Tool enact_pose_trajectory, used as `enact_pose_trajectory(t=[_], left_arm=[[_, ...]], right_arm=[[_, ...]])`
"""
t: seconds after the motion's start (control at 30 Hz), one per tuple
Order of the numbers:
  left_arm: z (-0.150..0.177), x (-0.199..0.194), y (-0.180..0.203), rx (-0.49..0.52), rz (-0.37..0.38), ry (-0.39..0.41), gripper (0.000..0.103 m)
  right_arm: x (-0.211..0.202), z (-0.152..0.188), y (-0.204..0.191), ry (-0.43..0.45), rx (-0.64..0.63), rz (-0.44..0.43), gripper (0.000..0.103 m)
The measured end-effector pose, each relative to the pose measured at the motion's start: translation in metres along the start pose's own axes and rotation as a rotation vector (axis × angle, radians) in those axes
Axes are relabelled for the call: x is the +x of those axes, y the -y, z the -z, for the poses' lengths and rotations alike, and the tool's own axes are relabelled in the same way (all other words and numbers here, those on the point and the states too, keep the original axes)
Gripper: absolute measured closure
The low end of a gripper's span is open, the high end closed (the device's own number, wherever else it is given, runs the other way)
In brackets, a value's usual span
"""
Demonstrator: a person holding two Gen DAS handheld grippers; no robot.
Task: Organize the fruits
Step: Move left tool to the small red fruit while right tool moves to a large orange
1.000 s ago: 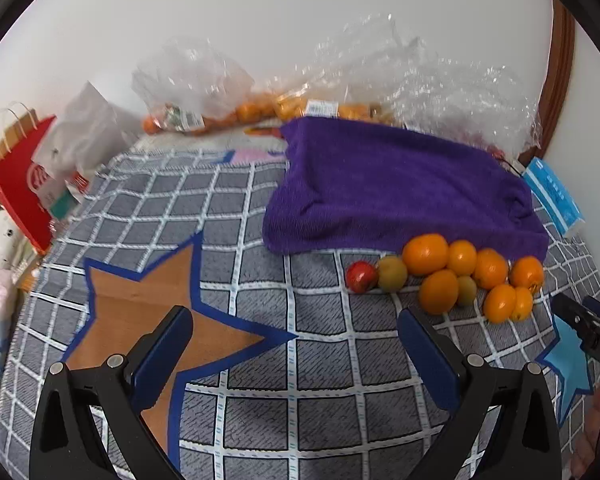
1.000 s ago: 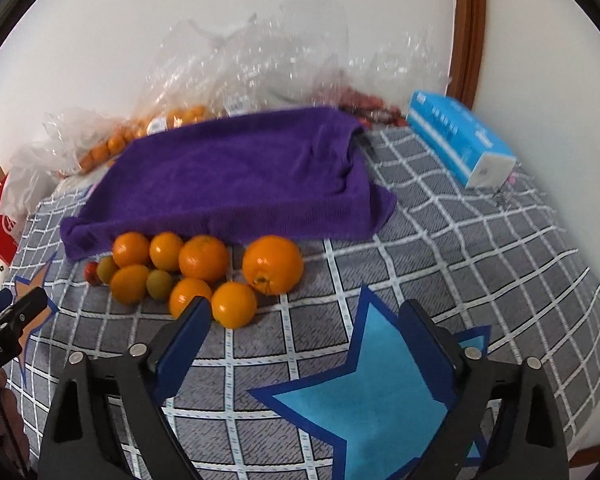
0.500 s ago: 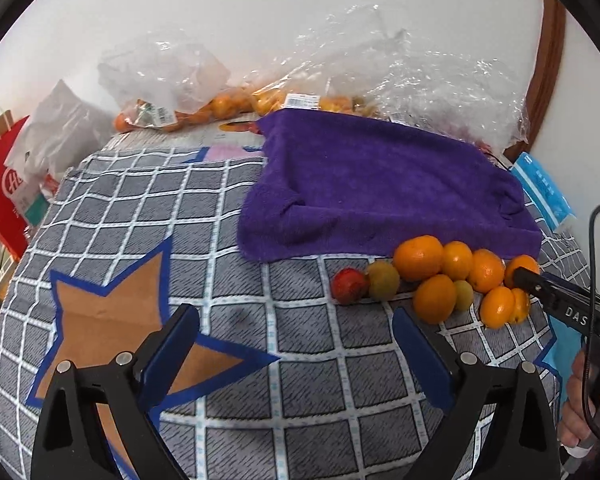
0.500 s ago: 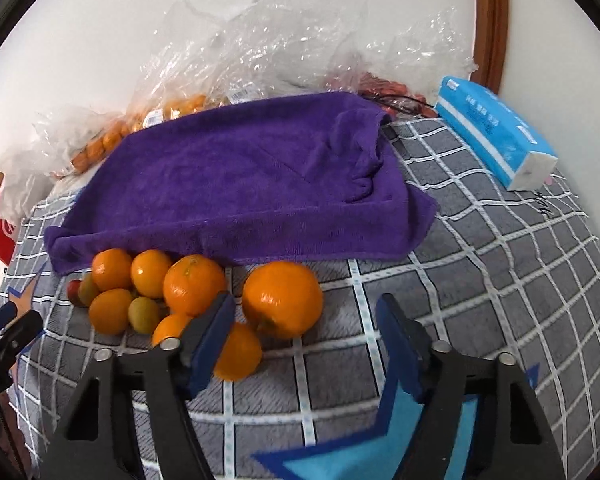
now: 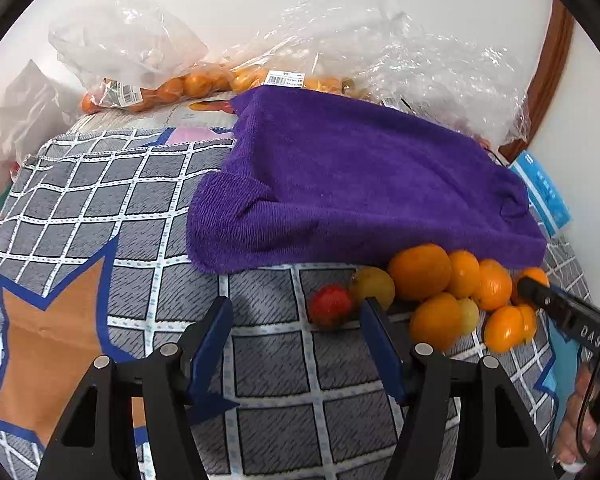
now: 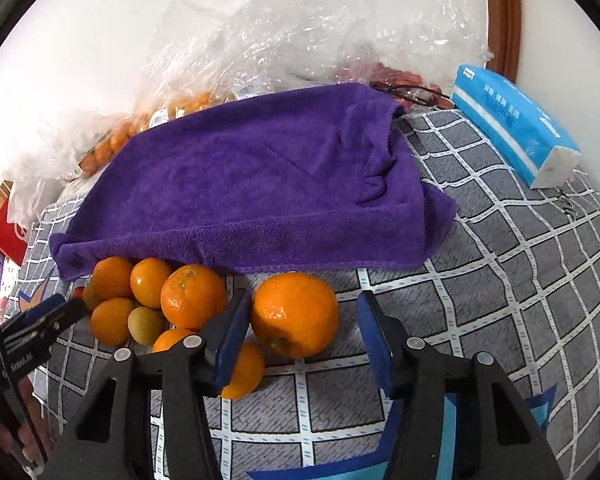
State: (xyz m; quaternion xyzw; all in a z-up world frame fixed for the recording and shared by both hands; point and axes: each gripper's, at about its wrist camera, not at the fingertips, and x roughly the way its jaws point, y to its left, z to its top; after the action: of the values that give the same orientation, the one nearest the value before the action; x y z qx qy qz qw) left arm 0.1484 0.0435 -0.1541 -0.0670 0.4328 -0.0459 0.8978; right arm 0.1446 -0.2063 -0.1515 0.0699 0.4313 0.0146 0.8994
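**Two open hand-held grippers near a cluster of fruit**

The right hand-held gripper (image 6: 302, 330) is spread wide and holds nothing; a large orange (image 6: 295, 314) lies just ahead between its blue fingers, touching neither clearly. The left hand-held gripper (image 5: 296, 336) is also spread and unloaded, with a small red fruit (image 5: 330, 306) just beyond its right finger. The other oranges (image 5: 420, 272) huddle against the edge of a purple towel (image 5: 360, 188) on the checked cloth (image 5: 100, 208).

Purple towel (image 6: 252, 184) on checked cloth (image 5: 100, 200), blue tissue pack (image 6: 512, 120) beside
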Motion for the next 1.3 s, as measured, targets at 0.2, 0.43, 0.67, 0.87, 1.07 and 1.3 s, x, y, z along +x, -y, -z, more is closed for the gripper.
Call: enact_pose_trajectory(t=[0.2,0.43,0.67,0.87,1.07,1.3], left_arm=[[0.001,0.003,0.005,0.008,-0.011,0.018,0.051],[0.005,0.001,0.01,0.029,0.063,0.019,0.076],[0.003,0.002,-0.003,-0.054,0.13,0.027,0.076],[0.001,0.005,0.001,-0.039,0.113,0.026,0.079],[0.002,0.003,-0.005,-0.065,0.174,0.032,0.079],[0.004,-0.003,-0.001,-0.047,0.179,0.052,0.079]], right_arm=[[0.004,0.002,0.0,0.002,0.007,-0.013,0.046],[0.007,-0.001,0.002,-0.006,0.008,-0.024,0.046],[-0.006,0.004,0.003,0.012,-0.017,-0.028,0.053],[-0.002,0.006,0.003,0.02,-0.011,-0.032,0.051],[0.006,0.001,0.009,-0.026,0.031,-0.101,0.058],[-0.004,0.007,0.009,-0.013,0.041,-0.068,0.06]])
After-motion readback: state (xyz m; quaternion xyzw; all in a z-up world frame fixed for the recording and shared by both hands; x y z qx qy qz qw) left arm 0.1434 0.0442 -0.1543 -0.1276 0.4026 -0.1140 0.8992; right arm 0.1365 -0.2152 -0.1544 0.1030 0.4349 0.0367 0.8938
